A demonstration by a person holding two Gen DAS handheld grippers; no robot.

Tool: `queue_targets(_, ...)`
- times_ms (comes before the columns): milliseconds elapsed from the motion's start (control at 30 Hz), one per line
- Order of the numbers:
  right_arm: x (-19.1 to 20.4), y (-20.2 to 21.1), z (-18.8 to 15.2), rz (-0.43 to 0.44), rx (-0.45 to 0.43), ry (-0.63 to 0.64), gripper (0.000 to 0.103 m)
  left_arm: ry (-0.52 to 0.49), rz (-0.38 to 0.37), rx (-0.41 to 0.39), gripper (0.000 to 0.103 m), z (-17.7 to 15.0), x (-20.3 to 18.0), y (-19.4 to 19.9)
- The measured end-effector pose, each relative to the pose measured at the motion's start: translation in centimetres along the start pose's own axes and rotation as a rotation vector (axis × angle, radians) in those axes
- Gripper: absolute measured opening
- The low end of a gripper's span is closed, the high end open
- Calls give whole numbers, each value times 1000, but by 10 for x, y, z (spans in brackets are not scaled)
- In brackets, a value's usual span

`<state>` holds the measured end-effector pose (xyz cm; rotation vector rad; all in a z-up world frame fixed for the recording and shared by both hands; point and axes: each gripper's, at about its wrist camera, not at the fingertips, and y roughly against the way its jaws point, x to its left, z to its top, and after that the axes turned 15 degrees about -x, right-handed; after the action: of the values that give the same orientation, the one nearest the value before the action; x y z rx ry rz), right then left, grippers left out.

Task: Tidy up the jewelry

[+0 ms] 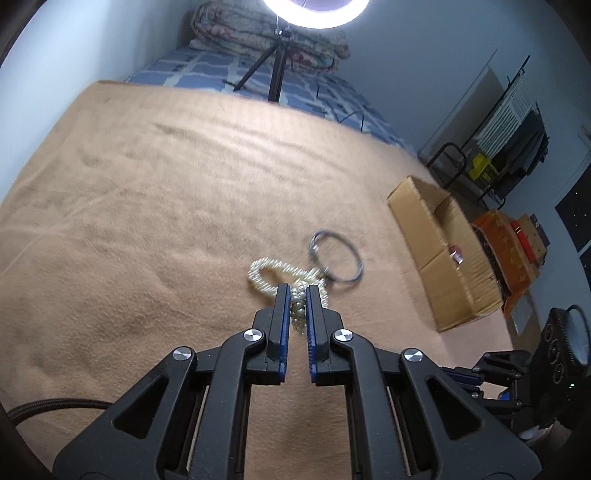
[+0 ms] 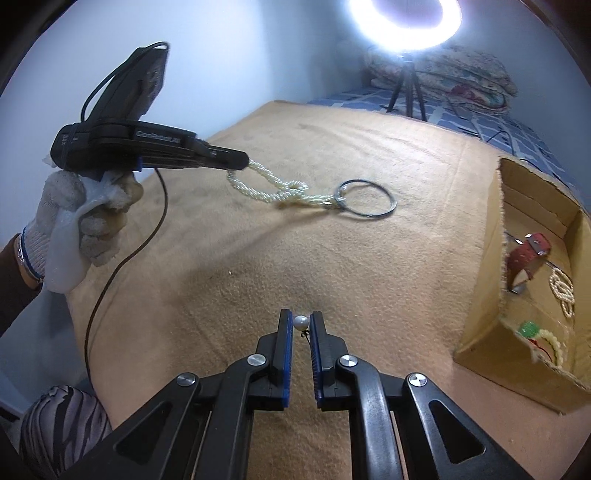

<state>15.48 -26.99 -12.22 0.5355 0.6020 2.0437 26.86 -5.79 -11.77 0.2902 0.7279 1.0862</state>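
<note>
Tan fleece blanket (image 1: 147,206) is seen covering the bed, a cardboard box (image 1: 439,254) at its edge; the left gripper (image 1: 297,291) is clamped on a pearl rope (image 1: 264,277). From the right wrist, the right gripper (image 2: 301,320) is pinched on a pearl earring (image 2: 300,322).

Pale blue walls (image 2: 277,55) enclose a bed under a tan blanket (image 1: 166,192). A glaring ring light (image 2: 406,26) on a tripod (image 1: 275,74) stands before folded quilts (image 2: 454,70).
</note>
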Motion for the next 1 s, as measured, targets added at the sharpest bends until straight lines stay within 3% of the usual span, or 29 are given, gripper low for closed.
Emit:
queue_targets(800,-27,72,5,-76,-140,-109,7,-30,-123,-168,6,65,-62,76)
queue_targets(967,-26,81,5,-82,-154,-111,7,-49,-137,-153,6,63,-76,71)
queue_targets(1000,-26,83,5,-83,-156,-110,7,-55,-141,-151,0,62,-80,70)
